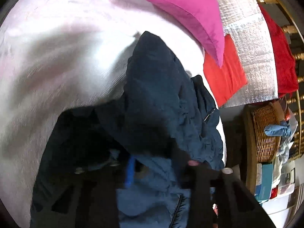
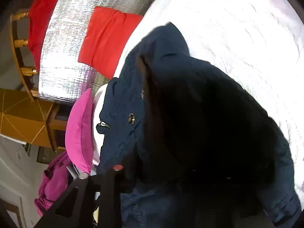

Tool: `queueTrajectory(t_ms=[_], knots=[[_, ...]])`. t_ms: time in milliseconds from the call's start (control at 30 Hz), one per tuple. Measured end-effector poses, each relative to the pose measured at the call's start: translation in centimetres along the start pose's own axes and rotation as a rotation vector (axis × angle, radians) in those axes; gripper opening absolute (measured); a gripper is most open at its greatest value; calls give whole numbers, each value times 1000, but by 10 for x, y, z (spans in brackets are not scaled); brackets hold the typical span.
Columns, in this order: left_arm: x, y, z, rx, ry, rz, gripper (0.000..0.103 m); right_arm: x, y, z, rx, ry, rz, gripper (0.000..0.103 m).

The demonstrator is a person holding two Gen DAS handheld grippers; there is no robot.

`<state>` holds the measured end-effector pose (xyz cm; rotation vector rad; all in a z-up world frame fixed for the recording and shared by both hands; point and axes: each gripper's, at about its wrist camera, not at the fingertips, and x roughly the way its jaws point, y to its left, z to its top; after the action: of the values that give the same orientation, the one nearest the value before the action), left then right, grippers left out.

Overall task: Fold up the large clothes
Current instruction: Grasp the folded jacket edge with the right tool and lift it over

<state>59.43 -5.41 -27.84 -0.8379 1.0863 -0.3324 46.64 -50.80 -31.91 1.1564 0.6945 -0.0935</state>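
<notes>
The dark navy hooded jacket with zips and a metal snap (image 1: 157,95) lies bunched on the white textured bed cover (image 1: 57,57), beside a folded magenta cloth (image 1: 182,9) and a folded red-orange cloth (image 1: 224,76) on a silver quilted foil sheet (image 1: 252,57).

The left gripper (image 1: 161,169) is buried in navy fabric; its jaws appear clenched on the jacket. The right gripper (image 2: 121,172) likewise sits in the folds — jaws narrow, apparently grasping cloth.

Procedure, as judged:
- Confirm each grip takes one layer edge, not a wad.
- Lift both sides evenly — keep tension level.
- Spread the garment flat, clear of the neighbouring stacks, before creasing.
</notes>
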Motion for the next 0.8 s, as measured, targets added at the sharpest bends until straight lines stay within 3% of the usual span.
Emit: queueTrajectory(t_ms=[100, 167, 233, 367, 467, 633, 800], knots=[[-10, -3, -2, 67, -23, 0, 23, -16, 13, -4, -104, -59, 3, 23], [-8, -2, -8, 132, -16, 70, 23, -6, 14, -6, -129, -45, -39, 23], [1, 4, -6, 107, 15, 72, 23, 6, 7, -8, -124, -8, -84, 23], [-6, 3, 0, 97, 54, 67, 28, 0, 8, -5, -97, 25, -54, 27], [-34, 3, -9, 159, 73, 77, 39, -27, 6, -5, -140, 45, -52, 38], [-99, 9, -43, 336, 52, 105, 57, -93, -3, -14, -227, 33, -37, 41], [-148, 37, -88, 458, 84, 166, 63, -158, -22, -28, -291, 12, -49, 54]])
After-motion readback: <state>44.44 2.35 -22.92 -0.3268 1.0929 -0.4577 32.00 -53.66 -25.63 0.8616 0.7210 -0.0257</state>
